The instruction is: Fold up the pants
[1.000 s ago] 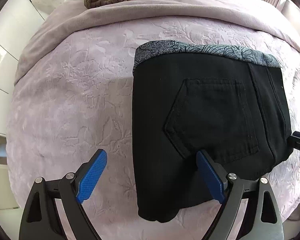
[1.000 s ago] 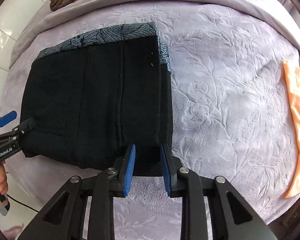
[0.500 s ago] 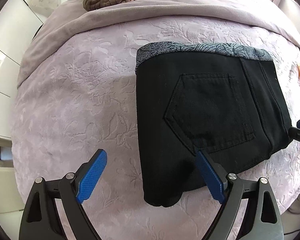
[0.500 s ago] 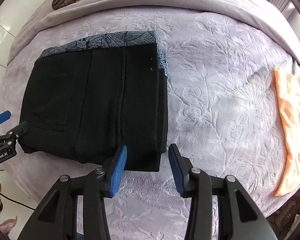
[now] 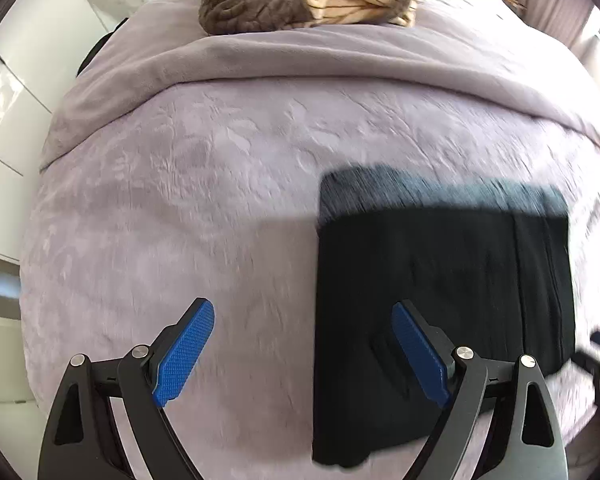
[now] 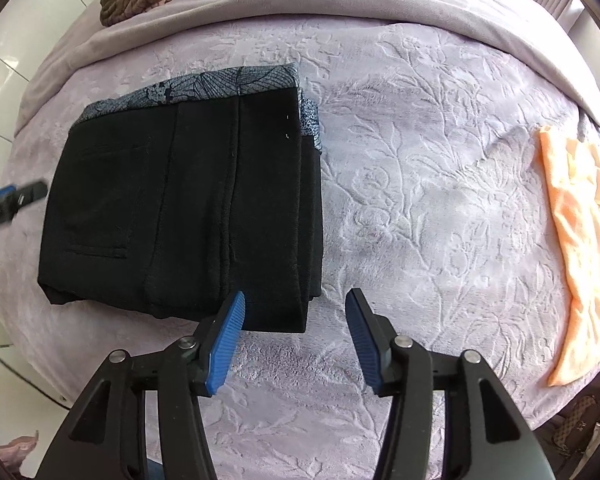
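On the embossed lilac bedspread (image 6: 420,200), near its front edge, we see black pants (image 6: 188,208) folded flat, patterned waistband exposed. Left gripper (image 5: 304,354) is released; right gripper (image 6: 296,338) is opening, nothing gripped.

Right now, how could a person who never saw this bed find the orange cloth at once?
Start from the lilac embossed bedspread that covers the bed. The folded black pants lie on its left part; go far right, to the edge. There lies the orange cloth, flat, thin and alone, the only bright-coloured thing there.

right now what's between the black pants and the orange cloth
Nothing but bare bedspread between the pants and the orange cloth, as the right wrist view shows.
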`<state>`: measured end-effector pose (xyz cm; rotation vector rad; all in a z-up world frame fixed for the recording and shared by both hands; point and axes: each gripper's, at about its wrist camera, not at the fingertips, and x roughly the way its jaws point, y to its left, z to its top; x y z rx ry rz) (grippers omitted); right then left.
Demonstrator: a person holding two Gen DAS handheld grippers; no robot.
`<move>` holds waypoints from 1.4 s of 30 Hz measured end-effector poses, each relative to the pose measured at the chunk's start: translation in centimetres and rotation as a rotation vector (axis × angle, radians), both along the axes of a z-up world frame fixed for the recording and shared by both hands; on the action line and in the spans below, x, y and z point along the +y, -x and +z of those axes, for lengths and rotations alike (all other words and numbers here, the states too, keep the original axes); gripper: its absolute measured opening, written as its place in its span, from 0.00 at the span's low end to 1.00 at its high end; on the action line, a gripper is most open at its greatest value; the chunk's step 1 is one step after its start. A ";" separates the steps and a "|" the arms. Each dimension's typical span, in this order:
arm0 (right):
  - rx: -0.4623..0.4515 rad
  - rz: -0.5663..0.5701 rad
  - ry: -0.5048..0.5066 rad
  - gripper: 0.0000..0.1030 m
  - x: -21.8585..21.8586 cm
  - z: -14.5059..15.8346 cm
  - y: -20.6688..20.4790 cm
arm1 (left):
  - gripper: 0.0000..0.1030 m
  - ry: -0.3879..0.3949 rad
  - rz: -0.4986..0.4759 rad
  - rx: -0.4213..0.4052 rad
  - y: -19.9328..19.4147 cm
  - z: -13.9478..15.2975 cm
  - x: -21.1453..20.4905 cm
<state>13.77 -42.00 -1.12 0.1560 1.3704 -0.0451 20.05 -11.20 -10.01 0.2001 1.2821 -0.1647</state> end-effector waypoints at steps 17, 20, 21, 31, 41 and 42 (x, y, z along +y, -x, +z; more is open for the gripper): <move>0.022 -0.026 -0.075 0.66 -0.9 -0.6 0.2 | 0.89 -0.031 -0.031 0.057 -1.7 -3.0 -0.5; 0.028 -0.031 -0.082 0.66 -0.9 -0.7 0.3 | 0.89 -0.035 -0.031 0.055 -1.5 -2.8 -0.6; 0.030 -0.032 -0.084 0.66 -0.9 -0.7 0.3 | 0.89 -0.037 -0.029 0.058 -1.4 -2.8 -0.6; 0.038 -0.039 -0.123 0.74 -1.2 -1.0 -0.2 | 0.89 -0.027 -0.033 0.061 -1.1 -2.6 -0.3; 0.023 -0.065 -0.251 0.80 -2.1 -1.5 -0.7 | 1.00 0.018 -0.052 0.109 -0.4 -2.7 0.0; 0.026 -0.071 -0.262 0.80 -2.2 -1.6 -0.7 | 1.00 0.019 -0.050 0.111 -0.4 -2.7 0.1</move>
